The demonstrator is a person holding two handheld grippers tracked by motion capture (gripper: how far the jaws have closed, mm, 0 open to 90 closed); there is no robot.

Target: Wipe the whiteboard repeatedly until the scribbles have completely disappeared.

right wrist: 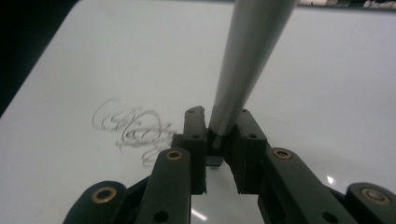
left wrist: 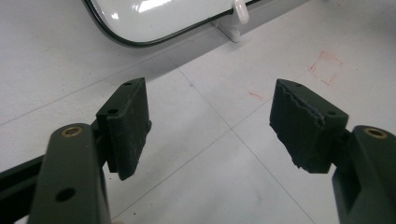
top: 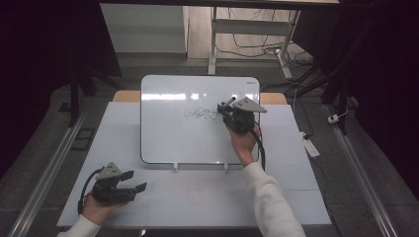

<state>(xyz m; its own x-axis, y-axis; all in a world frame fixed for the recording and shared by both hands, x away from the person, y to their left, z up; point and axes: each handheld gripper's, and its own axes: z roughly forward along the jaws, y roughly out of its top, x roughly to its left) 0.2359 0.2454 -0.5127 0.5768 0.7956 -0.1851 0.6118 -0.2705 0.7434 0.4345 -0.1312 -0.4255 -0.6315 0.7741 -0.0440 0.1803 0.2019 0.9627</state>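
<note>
Pen sits clenched in the right tongs, over the whiteboard at about two o'clock from its middle, just beside the scribble. Judged step: drawing or retracing. Keep the tip light and square to the board, strokes short. Left tongs rest released at seven o'clock on the bench, holding nothing.
</note>
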